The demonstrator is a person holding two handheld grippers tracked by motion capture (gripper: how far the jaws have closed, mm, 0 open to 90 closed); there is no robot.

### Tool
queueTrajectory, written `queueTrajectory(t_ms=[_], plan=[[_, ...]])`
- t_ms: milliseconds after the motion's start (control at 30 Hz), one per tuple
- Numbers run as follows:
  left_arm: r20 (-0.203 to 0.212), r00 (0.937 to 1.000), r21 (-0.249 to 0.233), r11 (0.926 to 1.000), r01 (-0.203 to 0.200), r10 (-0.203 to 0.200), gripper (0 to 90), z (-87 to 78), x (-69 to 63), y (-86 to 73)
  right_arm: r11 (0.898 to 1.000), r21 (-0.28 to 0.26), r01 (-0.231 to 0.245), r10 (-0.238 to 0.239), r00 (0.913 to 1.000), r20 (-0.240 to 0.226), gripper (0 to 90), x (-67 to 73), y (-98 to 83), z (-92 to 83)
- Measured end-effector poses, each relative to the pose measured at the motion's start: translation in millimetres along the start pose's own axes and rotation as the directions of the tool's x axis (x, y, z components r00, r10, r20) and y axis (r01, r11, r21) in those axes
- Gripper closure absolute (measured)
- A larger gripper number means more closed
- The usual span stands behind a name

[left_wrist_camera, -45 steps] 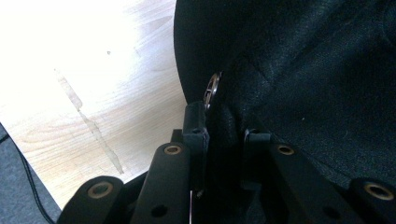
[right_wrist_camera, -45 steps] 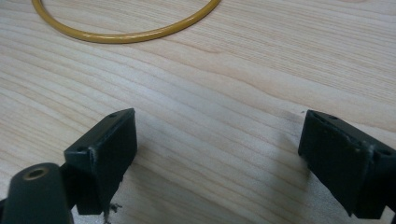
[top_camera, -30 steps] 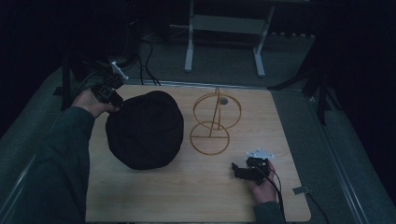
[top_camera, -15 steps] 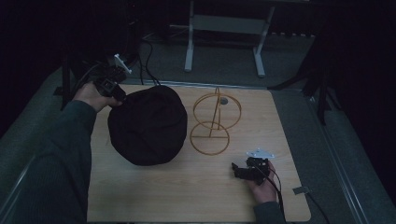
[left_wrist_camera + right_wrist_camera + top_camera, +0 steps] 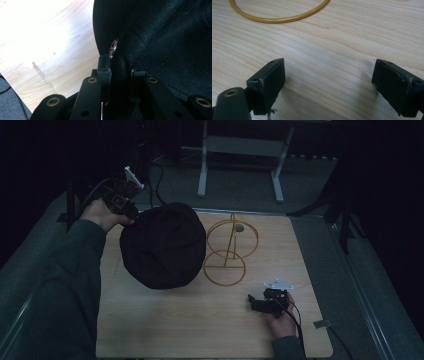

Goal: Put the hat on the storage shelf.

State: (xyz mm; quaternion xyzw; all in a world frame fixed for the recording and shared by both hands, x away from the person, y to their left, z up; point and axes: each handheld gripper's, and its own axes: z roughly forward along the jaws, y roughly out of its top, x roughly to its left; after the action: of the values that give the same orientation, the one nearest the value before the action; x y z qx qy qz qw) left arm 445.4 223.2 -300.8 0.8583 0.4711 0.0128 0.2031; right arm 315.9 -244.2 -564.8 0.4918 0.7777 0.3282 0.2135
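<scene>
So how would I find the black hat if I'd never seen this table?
Look at the wooden table and go to its left half. A big round black hat sits there beside a yellow wire stand, with the left gripper pinching its edge. It is the only soft, dark, dome-shaped thing; the stand is thin yellow rings.

Background items, high view
Gold wire stand [image 5: 230, 251] upright on worktop [image 5: 165, 325]; grey metal frame [image 5: 240, 155] on the floor beyond the far edge, cables [image 5: 157, 177] beside it.
</scene>
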Motion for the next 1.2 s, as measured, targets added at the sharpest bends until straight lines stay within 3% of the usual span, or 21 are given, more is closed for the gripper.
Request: queueTrajectory(t_ms=[533,833,1200], plan=[[0.02,0.9998,-0.013,0.9999,-0.003,0.003,76.2,-10.0,-5.0,11.2,1.0,0.001,0.0,0.0,1.0,0.0,11.5,0.0,0.0,-0.1],[0.024,0.999,-0.016,0.9992,-0.038,0.038,76.1,-17.5,-19.7,26.3,1.0,-0.001,0.0,0.0,1.0,0.0,11.5,0.0,0.0,0.1],[0.029,0.9991,-0.027,0.9992,-0.029,0.03,76.0,-20.1,-25.6,37.8,1.0,-0.001,0.002,-0.002,1.0,-0.003,11.5,0.3,0.1,0.1]])
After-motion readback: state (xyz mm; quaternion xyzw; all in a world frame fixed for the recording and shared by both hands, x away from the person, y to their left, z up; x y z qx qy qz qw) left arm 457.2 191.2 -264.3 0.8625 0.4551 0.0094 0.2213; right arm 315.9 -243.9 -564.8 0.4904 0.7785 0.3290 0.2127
